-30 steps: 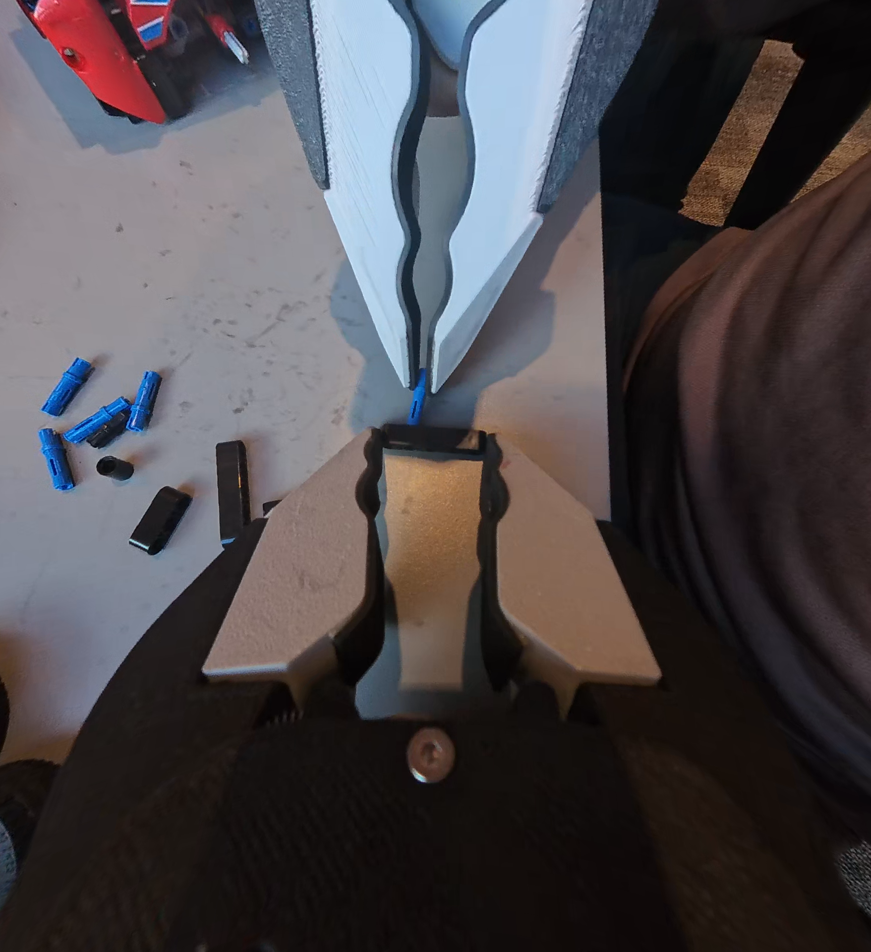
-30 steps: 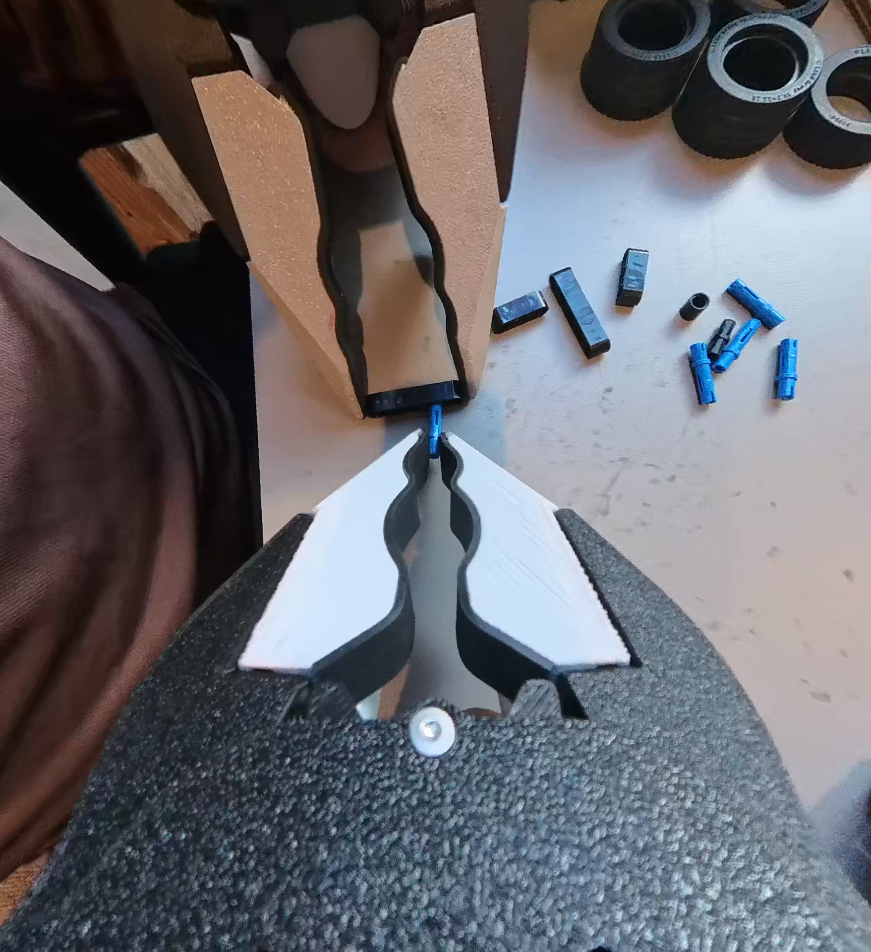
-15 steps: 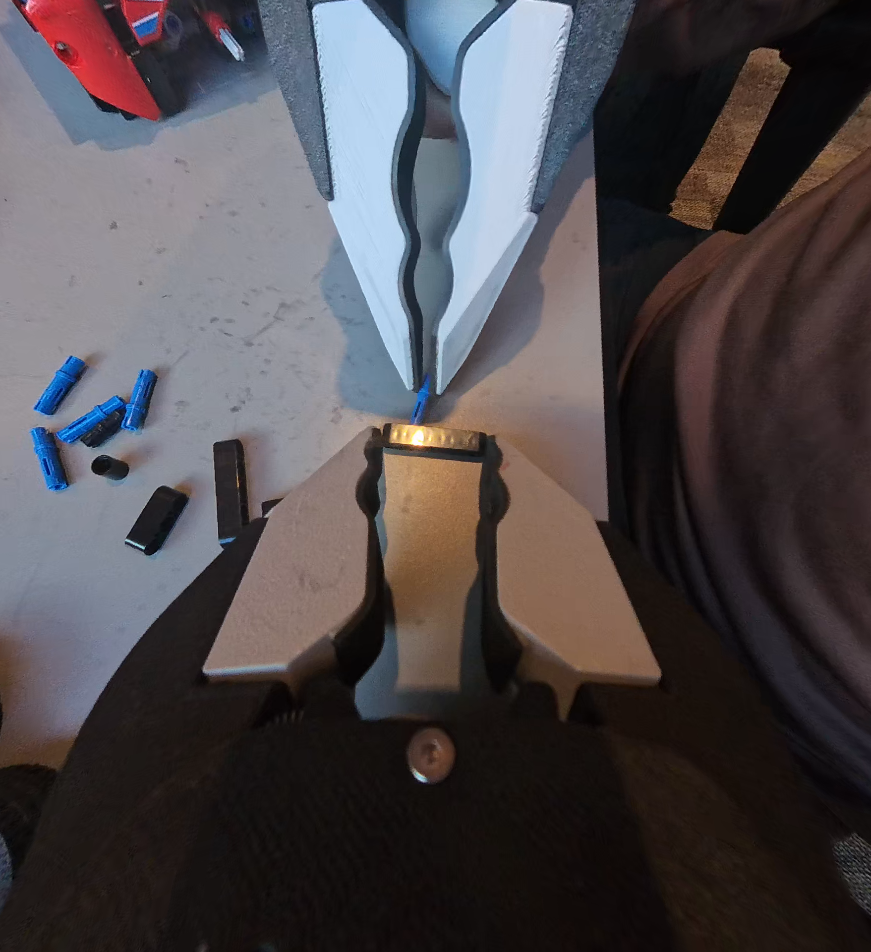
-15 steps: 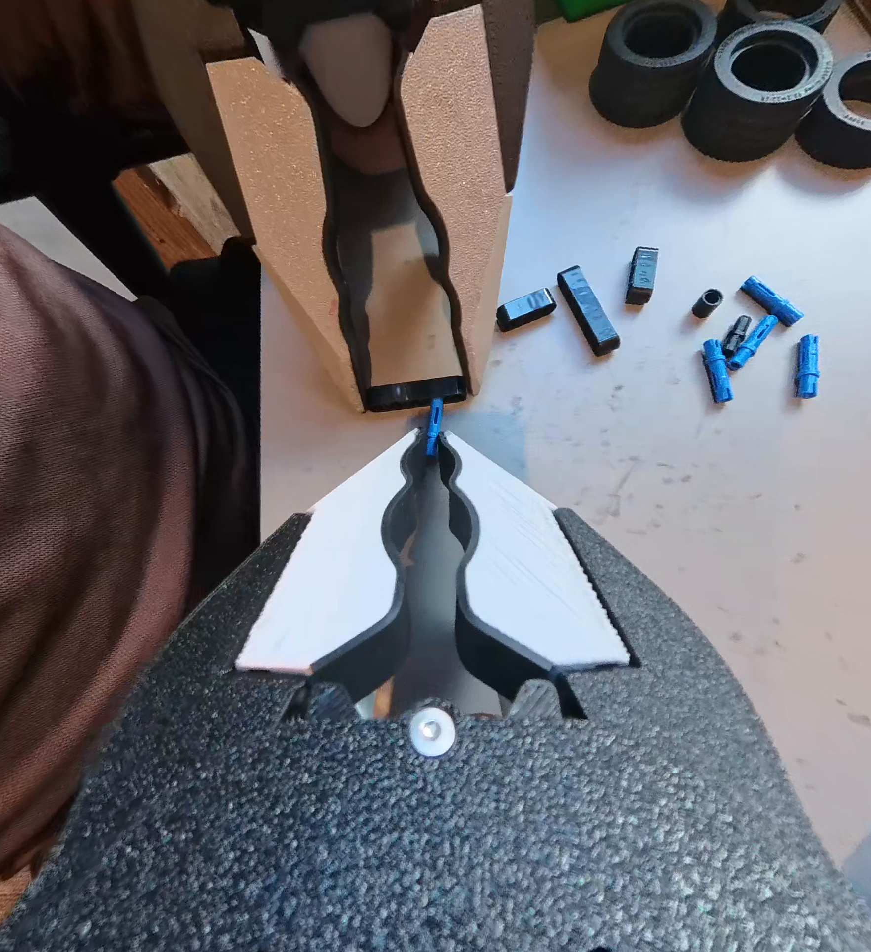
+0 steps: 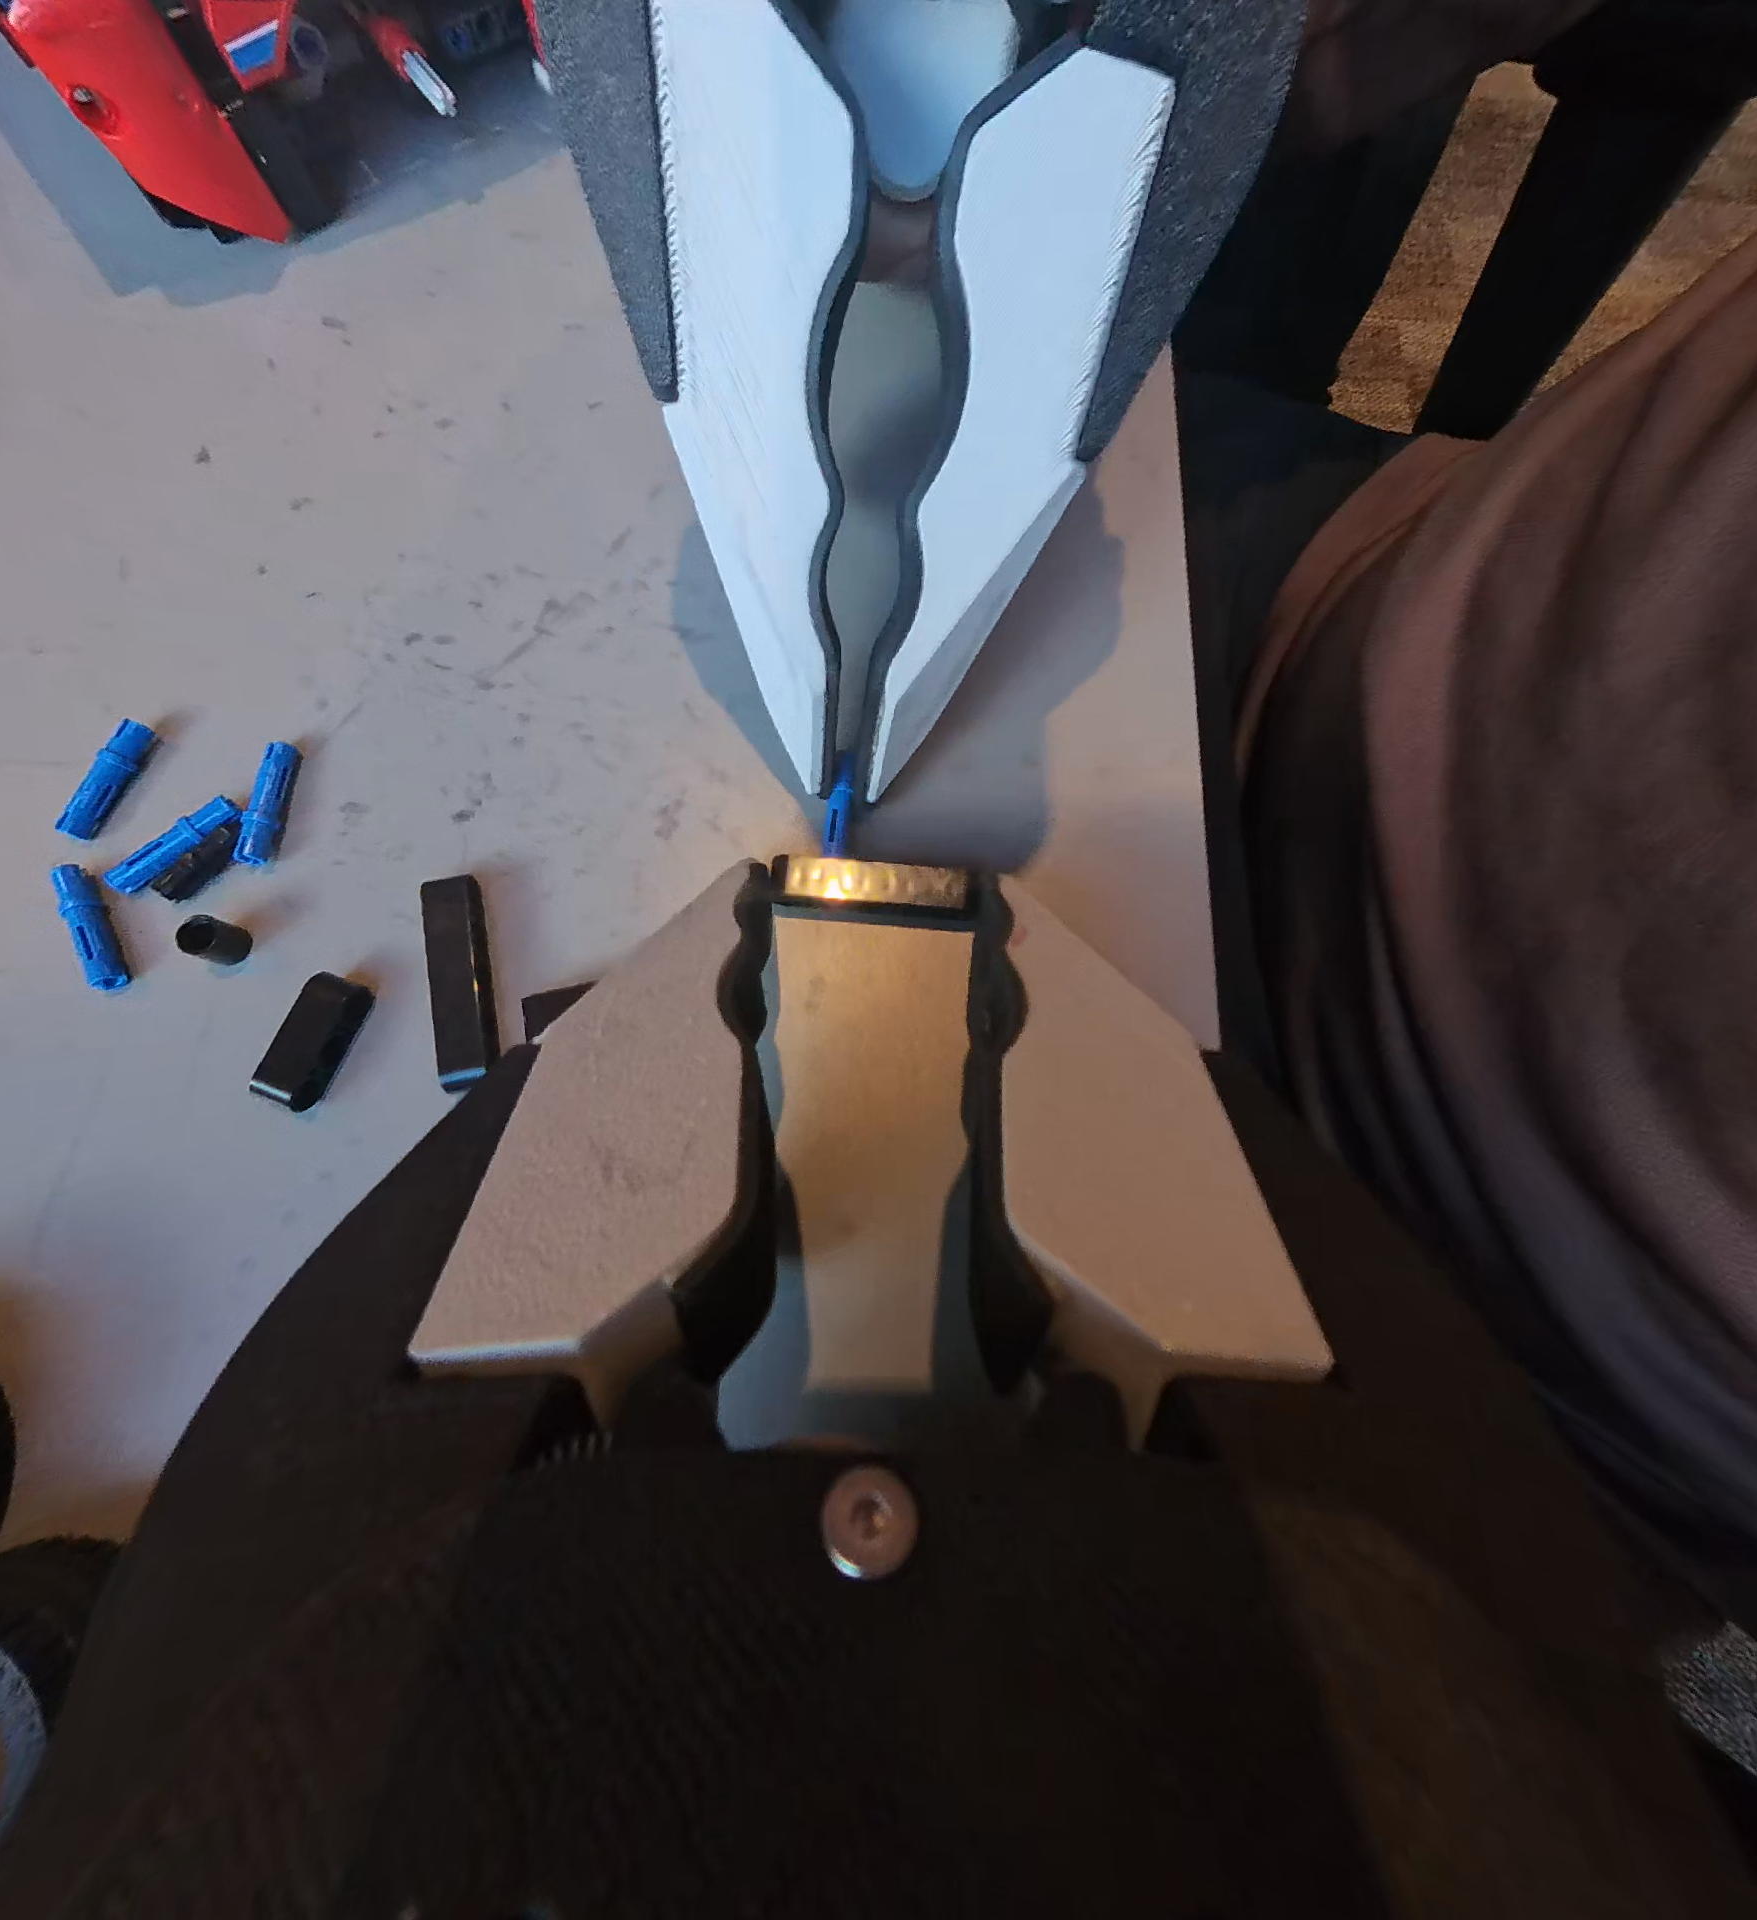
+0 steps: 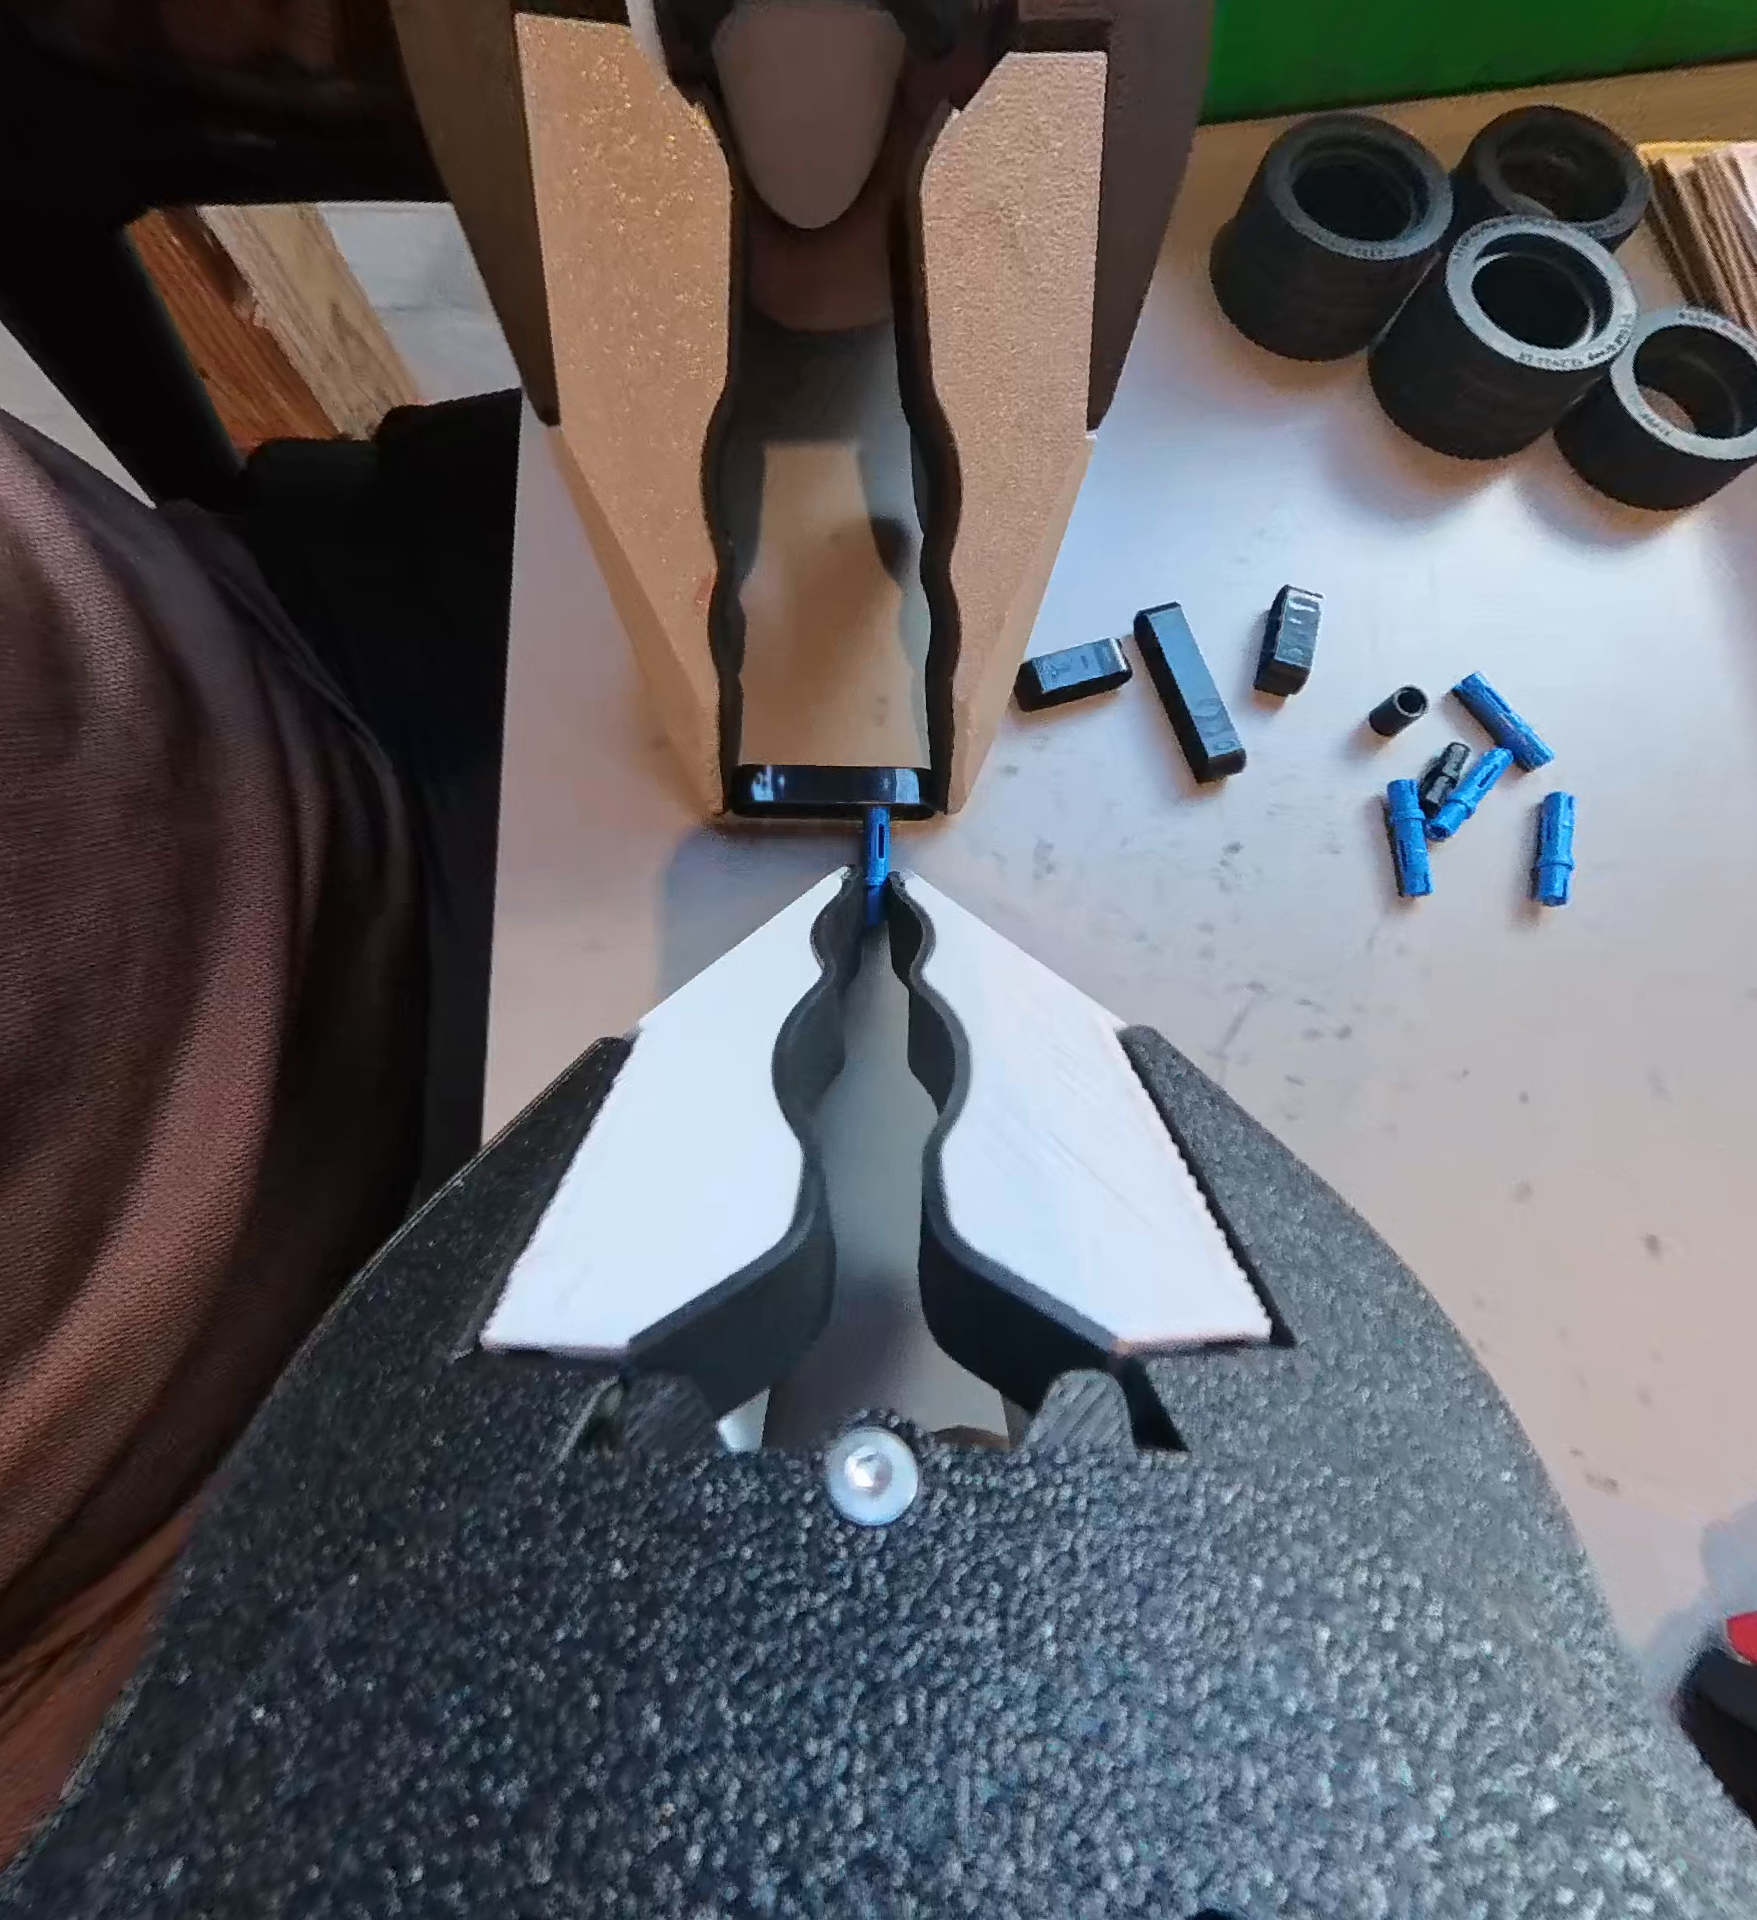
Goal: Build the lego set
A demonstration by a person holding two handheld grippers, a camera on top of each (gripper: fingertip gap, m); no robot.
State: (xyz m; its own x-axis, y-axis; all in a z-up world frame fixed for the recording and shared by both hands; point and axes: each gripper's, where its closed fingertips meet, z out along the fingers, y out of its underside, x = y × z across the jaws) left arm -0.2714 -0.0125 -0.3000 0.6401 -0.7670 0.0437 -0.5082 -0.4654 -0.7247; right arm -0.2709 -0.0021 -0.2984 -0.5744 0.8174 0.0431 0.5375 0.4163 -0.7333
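My left gripper point(image 5: 874, 902) is shut on a short black beam point(image 5: 879, 883), held crosswise between its tan fingertips above the table. My right gripper point(image 6: 869, 883), with white fingers, is shut on a small blue pin point(image 6: 876, 844) that sticks out forward. The two grippers face each other tip to tip. The pin's free end touches the beam point(image 6: 832, 792) near one end. In the left wrist view the right gripper point(image 5: 850, 774) comes from the top with the pin point(image 5: 841, 798). In the right wrist view the left gripper point(image 6: 834, 805) comes from the top.
Several loose blue pins point(image 5: 178, 831) and small black pieces point(image 5: 453, 977) lie on the grey table point(image 5: 334, 520). Black tyres point(image 6: 1508, 312) stand at one corner. A red model point(image 5: 178, 114) sits farther off. A person's brown-shirted torso point(image 5: 1580, 935) is at the table edge. Left and right tips are no more than a few centimetres apart. Left tips and right tips are each some 20 cm from the red model point(image 5: 178, 114).
The two grippers stay tip to tip. The beam has tilted slightly, so its upper face now catches light. The blue pin remains against the beam's end.
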